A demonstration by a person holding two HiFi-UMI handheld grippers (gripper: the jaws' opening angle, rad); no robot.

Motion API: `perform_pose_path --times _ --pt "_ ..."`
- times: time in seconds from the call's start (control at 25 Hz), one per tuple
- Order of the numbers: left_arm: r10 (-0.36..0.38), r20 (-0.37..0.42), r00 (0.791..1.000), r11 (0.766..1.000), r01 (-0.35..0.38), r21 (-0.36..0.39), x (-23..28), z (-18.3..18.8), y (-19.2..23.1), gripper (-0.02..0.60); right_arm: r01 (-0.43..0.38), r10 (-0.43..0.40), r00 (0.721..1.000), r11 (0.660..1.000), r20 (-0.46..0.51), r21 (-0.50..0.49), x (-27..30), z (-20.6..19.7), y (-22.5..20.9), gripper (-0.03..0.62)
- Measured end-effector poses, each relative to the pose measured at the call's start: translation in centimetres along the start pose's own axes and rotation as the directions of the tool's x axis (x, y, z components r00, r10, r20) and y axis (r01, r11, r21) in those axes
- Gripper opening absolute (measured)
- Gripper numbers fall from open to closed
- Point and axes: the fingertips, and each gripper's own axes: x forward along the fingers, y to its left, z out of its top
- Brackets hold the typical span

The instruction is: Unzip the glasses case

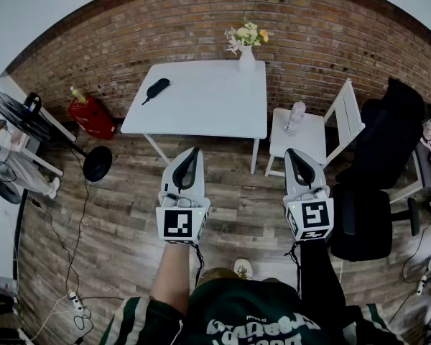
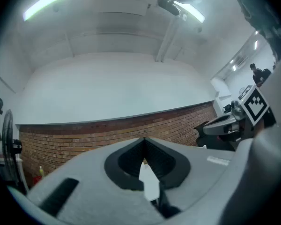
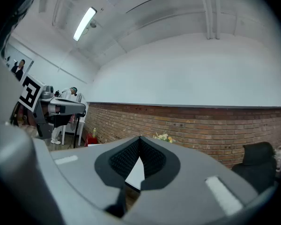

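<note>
L gripper (image 1: 194, 152), R gripper (image 1: 291, 153): jaws shut, nothing btwn. Held side by side over wood floor (image 1: 122, 221), well apart from bench (image 1: 215, 113). Glasses case (image 1: 157, 88) lying on bench, near far-left corner.

The left gripper (image 2: 143, 142), grey plastic with black ribbed pads (image 2: 126, 163), has its jaws pressed together with nothing between them. Ahead of it runs a red brick wall (image 2: 84, 135). A black round fan (image 2: 8, 139) stands to its left, and a black-and-white marker cube (image 2: 255, 103) is to its right.
</note>
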Motion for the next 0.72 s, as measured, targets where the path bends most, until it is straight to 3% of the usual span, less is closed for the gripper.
perform_pose_path --times 0.48,0.72 --pt "-0.016 -0.002 1.0 1.0 0.016 -0.019 0.5 -0.3 0.1 -0.002 0.022 -0.023 1.0 1.0 0.014 0.013 0.0 -0.1 -0.7 0.011" --pt "0.017 -0.008 1.0 0.999 -0.017 -0.029 0.3 -0.2 0.6 0.002 0.006 -0.006 1.0 1.0 -0.005 0.026 0.4 -0.7 -0.4 0.012"
